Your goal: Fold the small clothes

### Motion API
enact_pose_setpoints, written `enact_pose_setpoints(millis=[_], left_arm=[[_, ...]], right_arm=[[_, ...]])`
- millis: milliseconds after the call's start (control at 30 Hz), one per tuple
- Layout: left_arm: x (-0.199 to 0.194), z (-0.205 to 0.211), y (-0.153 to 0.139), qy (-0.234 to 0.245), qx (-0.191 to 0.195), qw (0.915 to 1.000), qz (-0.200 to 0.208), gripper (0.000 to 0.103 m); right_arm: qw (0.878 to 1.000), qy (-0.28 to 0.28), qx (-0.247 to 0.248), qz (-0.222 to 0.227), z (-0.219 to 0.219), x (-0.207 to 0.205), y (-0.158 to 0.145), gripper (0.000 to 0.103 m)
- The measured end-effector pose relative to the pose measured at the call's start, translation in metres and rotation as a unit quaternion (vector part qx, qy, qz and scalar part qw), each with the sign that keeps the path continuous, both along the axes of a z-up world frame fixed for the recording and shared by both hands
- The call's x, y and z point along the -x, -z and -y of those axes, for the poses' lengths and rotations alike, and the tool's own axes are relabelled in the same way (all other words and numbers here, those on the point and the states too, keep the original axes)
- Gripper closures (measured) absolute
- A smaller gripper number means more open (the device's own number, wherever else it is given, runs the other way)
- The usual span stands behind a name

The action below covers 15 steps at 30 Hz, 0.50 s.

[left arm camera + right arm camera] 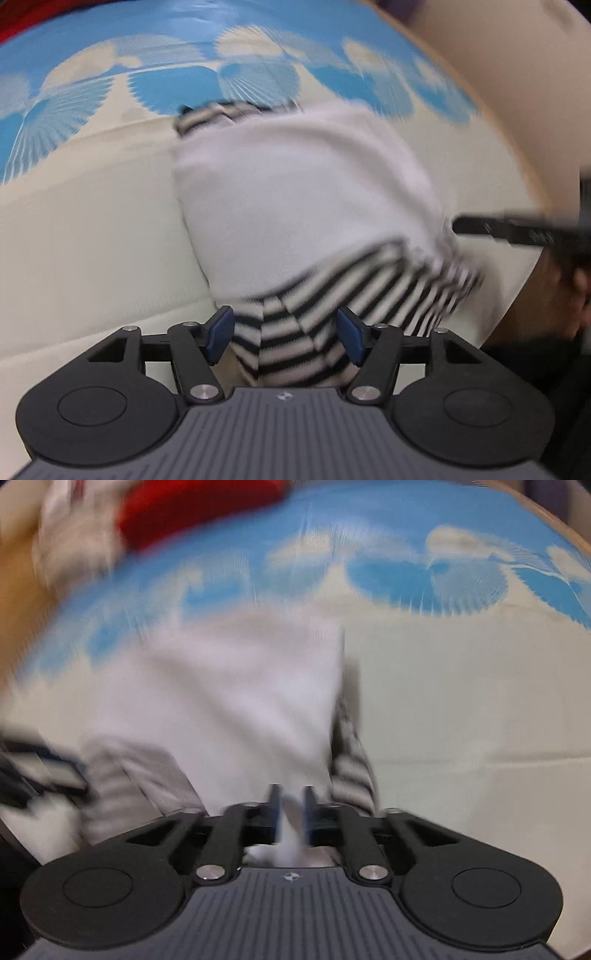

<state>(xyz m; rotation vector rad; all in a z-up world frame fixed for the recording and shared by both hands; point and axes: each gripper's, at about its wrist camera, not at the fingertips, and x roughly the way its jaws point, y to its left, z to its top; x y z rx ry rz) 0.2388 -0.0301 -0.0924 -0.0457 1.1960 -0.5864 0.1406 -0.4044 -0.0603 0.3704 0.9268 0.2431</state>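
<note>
A small white garment with black-and-white striped sleeves (295, 192) lies on the cream and blue sheet (92, 229). My left gripper (286, 332) is open, its blue pads on either side of a striped sleeve (291, 343), not pinching it. My right gripper (290, 816) is shut on a fold of the garment's white cloth (236, 701), with a striped sleeve (351, 771) just right of it. The right gripper's fingers (517, 230) also show at the right edge of the left wrist view, at the garment's side. Both views are blurred.
The sheet has a blue fan pattern (424, 579) along its far side. Red cloth (199, 509) and pale cloth (74, 535) lie at the far left in the right wrist view. A tan surface (517, 74) borders the sheet at the right.
</note>
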Motion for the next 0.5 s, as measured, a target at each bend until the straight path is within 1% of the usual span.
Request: enact_pose_setpoints(millis=[33, 67, 100, 133, 167, 233, 300, 367, 400, 433, 500], left_arm=[[-0.006, -0.006, -0.002, -0.018, 0.012, 0.9997, -0.008, 0.031], [-0.015, -0.012, -0.005, -0.041, 0.017, 0.9990, -0.010, 0.025], [-0.024, -0.015, -0.007, -0.058, 0.016, 0.9982, -0.008, 0.022], [-0.032, -0.018, -0.008, -0.072, 0.017, 0.9972, -0.009, 0.018], [-0.041, -0.020, -0.007, -0.081, 0.022, 0.9963, -0.013, 0.018], [-0.056, -0.023, 0.000, -0.084, 0.037, 0.9954, -0.026, 0.018], [-0.068, -0.025, 0.018, -0.094, 0.052, 0.9930, -0.049, 0.018], [-0.073, -0.028, 0.037, -0.111, 0.084, 0.9869, -0.082, 0.014], [-0.078, -0.029, 0.043, -0.117, 0.093, 0.9842, -0.095, 0.013], [-0.080, -0.027, 0.045, -0.119, 0.103, 0.9826, -0.098, 0.013], [-0.083, -0.022, 0.048, -0.112, 0.112, 0.9839, -0.082, 0.013]], right_arm=[[0.999, 0.023, -0.020, 0.011, 0.007, 0.000, -0.004, 0.031], [0.999, 0.044, -0.023, 0.012, 0.011, -0.002, -0.004, 0.014], [0.998, 0.055, -0.018, 0.005, 0.012, -0.006, -0.002, 0.014], [0.998, 0.057, -0.010, -0.009, 0.011, -0.012, 0.003, 0.015], [0.998, 0.057, -0.005, -0.025, 0.008, -0.017, 0.008, 0.016], [0.997, 0.048, 0.000, -0.057, 0.001, -0.028, 0.020, 0.017], [0.996, 0.036, 0.020, -0.081, -0.010, -0.038, 0.032, 0.018], [0.994, 0.035, 0.035, -0.098, -0.017, -0.045, 0.043, 0.018], [0.993, 0.036, 0.032, -0.107, -0.019, -0.047, 0.046, 0.018], [0.992, 0.038, 0.024, -0.115, -0.020, -0.050, 0.049, 0.018], [0.992, 0.039, 0.011, -0.123, -0.025, -0.057, 0.052, 0.024]])
